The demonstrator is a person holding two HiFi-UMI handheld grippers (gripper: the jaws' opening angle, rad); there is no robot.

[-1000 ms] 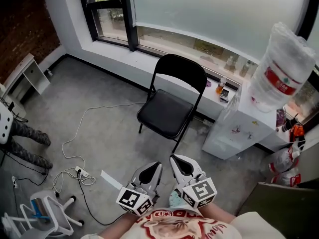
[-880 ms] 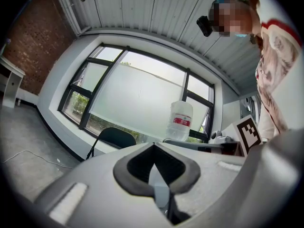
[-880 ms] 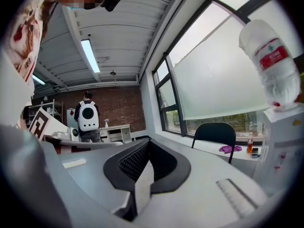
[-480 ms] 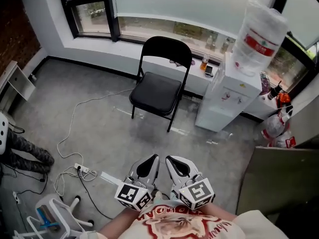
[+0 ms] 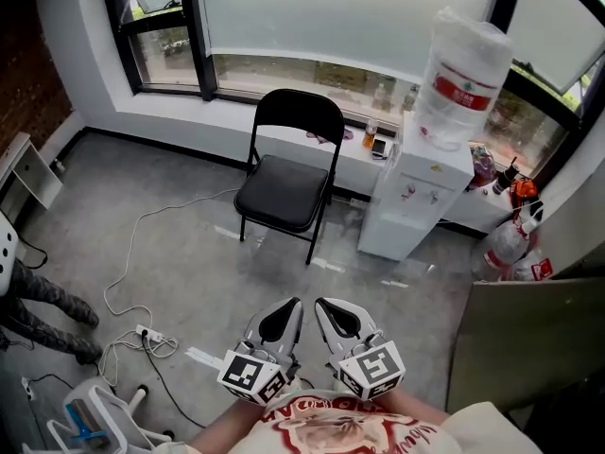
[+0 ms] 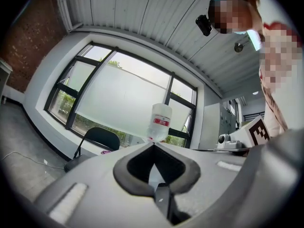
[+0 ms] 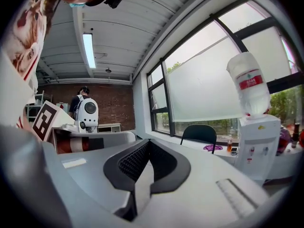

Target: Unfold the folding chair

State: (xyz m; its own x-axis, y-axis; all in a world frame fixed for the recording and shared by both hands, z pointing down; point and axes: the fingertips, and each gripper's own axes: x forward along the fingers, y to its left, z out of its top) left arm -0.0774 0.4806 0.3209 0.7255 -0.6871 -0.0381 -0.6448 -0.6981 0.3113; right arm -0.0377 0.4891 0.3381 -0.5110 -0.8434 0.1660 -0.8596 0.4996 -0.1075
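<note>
A black folding chair (image 5: 284, 183) stands opened out on the grey floor below the window, its seat down and its back toward the sill. It also shows small in the left gripper view (image 6: 95, 144) and the right gripper view (image 7: 199, 133). My left gripper (image 5: 286, 305) and right gripper (image 5: 326, 305) are side by side close to my chest, well short of the chair. Both are shut and hold nothing. Their jaws meet at the tips in the left gripper (image 6: 153, 146) and right gripper (image 7: 147, 144) views.
A white water dispenser (image 5: 411, 201) with a large bottle (image 5: 460, 69) stands just right of the chair. Cables and a power strip (image 5: 142, 331) lie on the floor at left, near a person's legs (image 5: 38, 301) and a white rack (image 5: 90, 414). A dark panel (image 5: 529, 339) leans at right.
The head view has drawn back and swung right: the chair looks smaller and farther, and the dispenser sits nearer the middle. Both grippers stay shut at my chest.
</note>
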